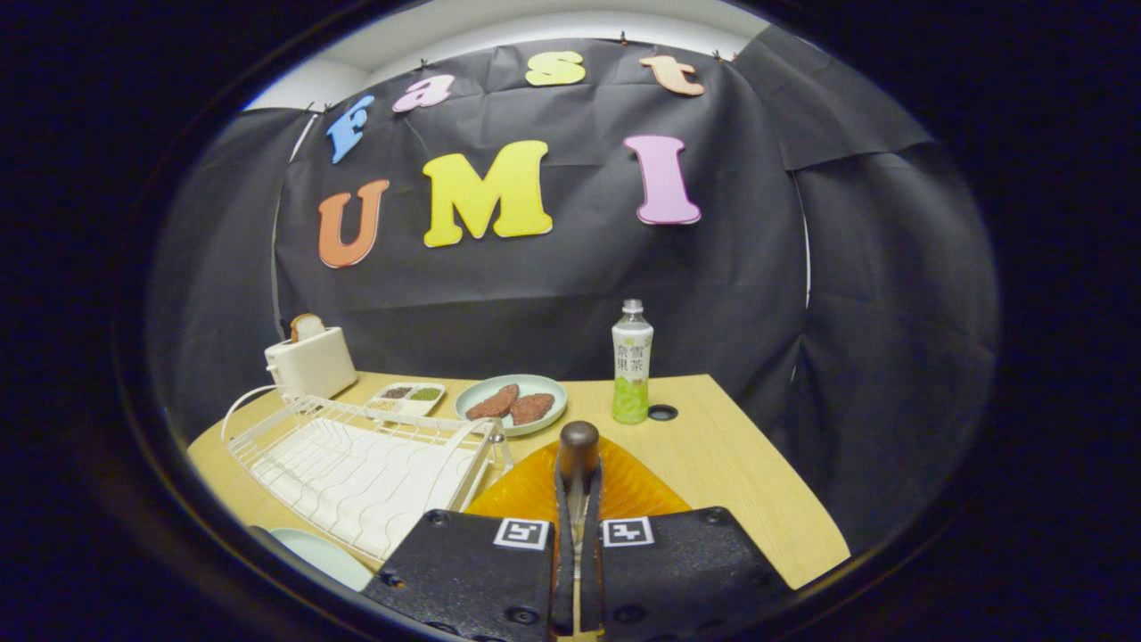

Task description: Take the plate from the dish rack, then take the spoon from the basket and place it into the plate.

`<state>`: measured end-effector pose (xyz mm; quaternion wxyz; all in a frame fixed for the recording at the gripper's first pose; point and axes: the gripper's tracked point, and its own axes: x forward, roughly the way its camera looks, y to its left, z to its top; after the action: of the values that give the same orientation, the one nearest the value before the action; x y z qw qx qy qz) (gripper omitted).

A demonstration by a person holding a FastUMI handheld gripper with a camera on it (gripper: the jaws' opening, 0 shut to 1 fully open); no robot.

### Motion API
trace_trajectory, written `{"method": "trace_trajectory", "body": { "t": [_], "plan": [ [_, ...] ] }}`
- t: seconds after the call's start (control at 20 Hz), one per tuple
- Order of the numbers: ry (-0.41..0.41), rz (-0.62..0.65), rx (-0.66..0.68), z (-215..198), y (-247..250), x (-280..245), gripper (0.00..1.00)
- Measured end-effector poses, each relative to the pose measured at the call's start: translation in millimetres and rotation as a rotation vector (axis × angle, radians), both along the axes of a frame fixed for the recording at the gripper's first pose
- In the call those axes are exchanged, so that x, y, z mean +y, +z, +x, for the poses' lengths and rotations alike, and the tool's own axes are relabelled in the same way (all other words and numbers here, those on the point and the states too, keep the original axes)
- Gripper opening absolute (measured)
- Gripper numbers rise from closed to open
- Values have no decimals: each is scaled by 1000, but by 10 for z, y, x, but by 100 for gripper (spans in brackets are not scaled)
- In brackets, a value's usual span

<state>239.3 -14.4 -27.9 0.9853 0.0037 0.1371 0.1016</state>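
Spoon [578,450] is sitting pinched between the two black fingers [562,499] of the tool [578,499], which are closing on it from both sides with almost no gap left. One spoon is showing: its brown rounded end is poking up just past the fingertips, and its long axis is running straight ahead along the fingers, pointing away from the camera toward the far side of the bench [758,481]. Which end of the spoon this is cannot be told.

Directly beneath and ahead of the fingers one orange ribbed plate [633,486] is lying flat on the bench, so the spoon is hanging above it.

To the left of the fingers one white wire dish rack [357,468] is standing. Near its closer corner one pale rounded rim [321,553] is peeking out; what it belongs to cannot be told.

Beyond the rack, one white toaster [312,361] is holding one slice of bread [306,326]. Next to it one small divided tray [407,397] is lying, then one pale green plate [511,403] carrying two brown patties [511,404]. One bottle [631,361] of green drink is standing upright just right of that plate.
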Motion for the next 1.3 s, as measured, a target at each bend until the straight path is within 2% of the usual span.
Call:
{"method": "trace_trajectory", "body": {
  "t": [0.25,0.45,0.7,0.95,1.1,1.3],
  "plan": [
    [-12,-8,-48,-183,503,-38,8],
    [-16,-4,-107,-531,1000,-36,8],
    [113,60,-102,-1203,1317,373,8],
    [259,107,-44,-1743,1135,885,8],
    [282,104,-24,-1933,869,1108,8],
    [257,86,-52,-2134,367,1362,8]
  ]
}}
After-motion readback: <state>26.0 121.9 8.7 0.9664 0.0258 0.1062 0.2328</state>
